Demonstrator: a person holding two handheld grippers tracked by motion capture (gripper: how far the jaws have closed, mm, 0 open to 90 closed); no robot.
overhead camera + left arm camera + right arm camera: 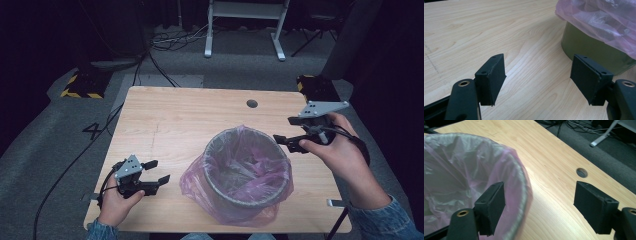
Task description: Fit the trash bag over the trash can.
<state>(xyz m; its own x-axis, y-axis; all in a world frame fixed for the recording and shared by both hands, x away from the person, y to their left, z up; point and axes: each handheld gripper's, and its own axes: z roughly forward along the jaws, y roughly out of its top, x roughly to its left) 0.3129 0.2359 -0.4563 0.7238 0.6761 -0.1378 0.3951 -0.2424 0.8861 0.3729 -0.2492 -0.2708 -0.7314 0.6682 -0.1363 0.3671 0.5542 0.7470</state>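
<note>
Pale wooden tabletop point(170, 120): right gripper point(295, 141), jaws apart, sits at 3 o'clock by the pink-lined round bin point(247, 172), nearer than the empty, open left gripper point(156, 171) at 9.

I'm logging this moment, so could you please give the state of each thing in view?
Left claw: open, empty, low over the table.
Right claw: open, empty, beside the bin's rim.
Bin: upright on the table.
Pink bag: lining the bin, folded over its rim.

Lined bin point(248, 172) between two gripper-holding hands
</note>
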